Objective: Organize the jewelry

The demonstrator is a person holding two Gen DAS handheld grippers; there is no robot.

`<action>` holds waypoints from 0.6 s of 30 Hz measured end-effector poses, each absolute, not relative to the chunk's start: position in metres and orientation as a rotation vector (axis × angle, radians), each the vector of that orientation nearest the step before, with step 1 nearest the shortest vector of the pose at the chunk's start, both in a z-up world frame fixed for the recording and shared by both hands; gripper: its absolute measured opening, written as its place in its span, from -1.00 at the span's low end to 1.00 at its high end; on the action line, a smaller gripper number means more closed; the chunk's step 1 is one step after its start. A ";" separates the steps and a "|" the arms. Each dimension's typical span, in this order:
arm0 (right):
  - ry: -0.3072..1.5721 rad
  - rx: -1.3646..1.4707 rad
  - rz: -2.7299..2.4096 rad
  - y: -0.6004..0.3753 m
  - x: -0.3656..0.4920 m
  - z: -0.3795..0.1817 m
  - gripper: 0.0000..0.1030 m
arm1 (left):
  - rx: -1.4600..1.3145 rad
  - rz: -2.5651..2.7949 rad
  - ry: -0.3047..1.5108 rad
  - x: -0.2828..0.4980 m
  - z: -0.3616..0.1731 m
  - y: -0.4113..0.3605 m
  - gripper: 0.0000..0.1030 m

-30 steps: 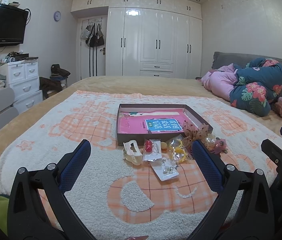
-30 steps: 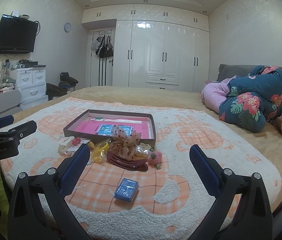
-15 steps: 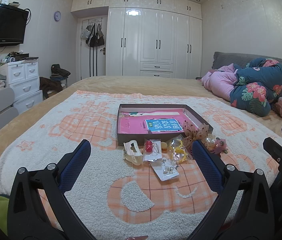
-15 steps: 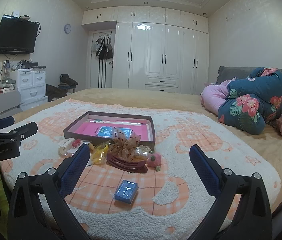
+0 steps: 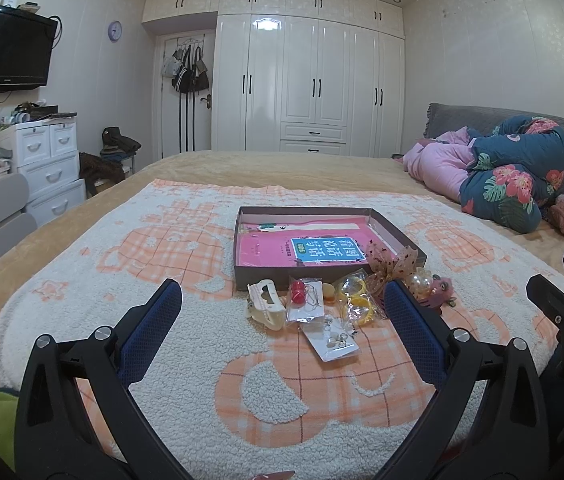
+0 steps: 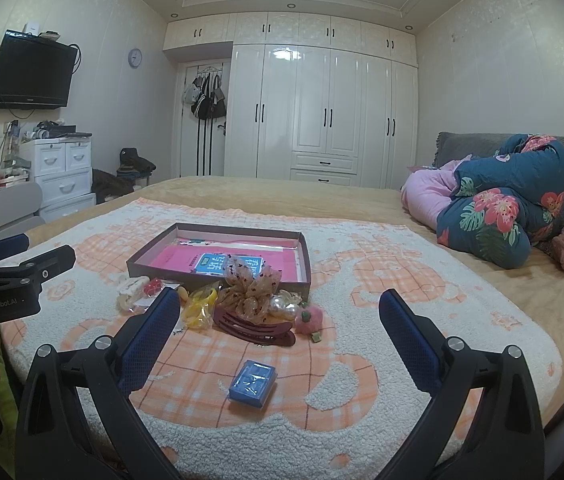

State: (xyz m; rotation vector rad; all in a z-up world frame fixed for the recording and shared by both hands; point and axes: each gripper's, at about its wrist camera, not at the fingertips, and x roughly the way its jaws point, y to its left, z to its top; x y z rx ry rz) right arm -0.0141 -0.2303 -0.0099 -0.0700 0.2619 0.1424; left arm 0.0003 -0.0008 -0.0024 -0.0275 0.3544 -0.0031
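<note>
A shallow brown box (image 5: 321, 213) (image 6: 218, 229) with a pink and blue book inside lies on the blanket. In front of it lie a white hair claw (image 5: 264, 305), a bag with red beads (image 5: 299, 294), a card of earrings (image 5: 333, 338), yellow rings in a bag (image 5: 355, 302) (image 6: 198, 306), a gold bow clip (image 6: 250, 290), a dark red hair clip (image 6: 256, 330), a pink plush clip (image 6: 309, 319) and a small blue box (image 6: 252, 382). My left gripper (image 5: 282, 312) is open, short of the pile. My right gripper (image 6: 278, 324) is open, above the blue box and clips.
A white and orange fleece blanket (image 5: 162, 248) covers the bed. Folded pink and floral quilts (image 6: 493, 208) lie at the right by the headboard. A white drawer unit (image 5: 48, 160) stands left of the bed, wardrobes behind.
The right wrist view has tilted up and drawn slightly nearer the pile. The left gripper has hardly moved. Both stay open.
</note>
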 end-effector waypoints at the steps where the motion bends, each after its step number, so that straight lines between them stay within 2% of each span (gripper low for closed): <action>1: 0.262 -0.069 0.144 -0.230 -0.014 -0.010 0.89 | -0.027 -0.002 0.354 0.000 -0.002 -0.001 0.80; 18: 0.304 -0.104 0.228 -0.215 -0.007 -0.018 0.89 | -0.051 0.029 0.380 0.008 -0.005 0.012 0.80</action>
